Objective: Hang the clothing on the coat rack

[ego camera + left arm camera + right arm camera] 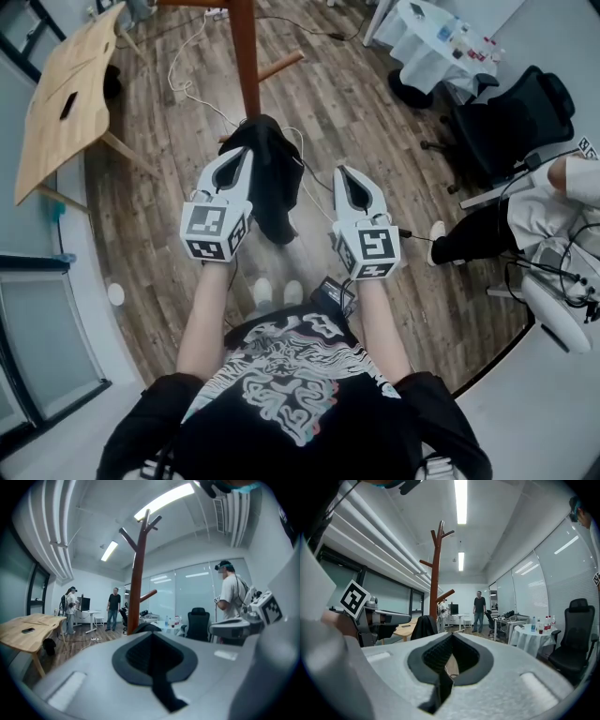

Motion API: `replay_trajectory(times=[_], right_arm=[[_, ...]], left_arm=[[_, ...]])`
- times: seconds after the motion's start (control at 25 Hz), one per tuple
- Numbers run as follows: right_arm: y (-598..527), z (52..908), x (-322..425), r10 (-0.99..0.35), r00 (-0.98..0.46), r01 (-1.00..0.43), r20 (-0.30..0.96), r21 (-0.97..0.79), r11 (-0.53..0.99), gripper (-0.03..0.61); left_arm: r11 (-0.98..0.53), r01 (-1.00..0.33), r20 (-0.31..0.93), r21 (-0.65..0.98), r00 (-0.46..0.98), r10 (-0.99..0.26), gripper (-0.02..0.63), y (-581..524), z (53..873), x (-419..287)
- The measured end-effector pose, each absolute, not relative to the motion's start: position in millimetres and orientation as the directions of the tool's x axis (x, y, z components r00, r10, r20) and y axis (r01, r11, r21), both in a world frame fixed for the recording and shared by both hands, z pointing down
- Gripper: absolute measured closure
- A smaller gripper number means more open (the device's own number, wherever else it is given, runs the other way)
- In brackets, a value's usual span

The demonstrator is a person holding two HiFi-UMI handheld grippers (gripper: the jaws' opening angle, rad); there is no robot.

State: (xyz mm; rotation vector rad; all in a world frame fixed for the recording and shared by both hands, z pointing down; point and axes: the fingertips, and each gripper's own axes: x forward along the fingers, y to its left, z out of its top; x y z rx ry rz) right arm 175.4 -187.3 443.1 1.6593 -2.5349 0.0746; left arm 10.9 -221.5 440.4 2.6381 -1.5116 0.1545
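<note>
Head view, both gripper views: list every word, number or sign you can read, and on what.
No legible text anywhere.
Left marker cube and right marker cube: square patterns, no letters.
T-shirt print: swirled graphic, unreadable.
Bottle labels: too small.

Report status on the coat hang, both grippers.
Left gripper shut on clothing; right gripper shut, empty. Clothing hangs off the left jaws, not yet on coat rack. Nothing between grippers and rack.

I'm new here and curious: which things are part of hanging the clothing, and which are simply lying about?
In the job: coat rack, dark garment, left gripper, right gripper.
Lying about: wooden table, office chair, floor cables.
</note>
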Motion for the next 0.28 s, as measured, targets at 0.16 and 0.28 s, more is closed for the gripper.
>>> replay_trajectory(times=[0.16, 0.28], right_arm=[[-188, 444, 180, -0.91, -0.395, -0.917, 0.125, 0.016, 0.4, 0.58], [-188, 446, 184, -0.911, -0.39, -0.919, 0.132, 0.007, 0.394, 0.58]], left_arm=[[-0.509, -0.86, 0.145, 0.03, 0.507, -0.849, 0.624, -223, 441, 17], [-0.519, -0.855, 0.152, 0.022, 0.516, -0.843, 0.624, -223, 441, 23]])
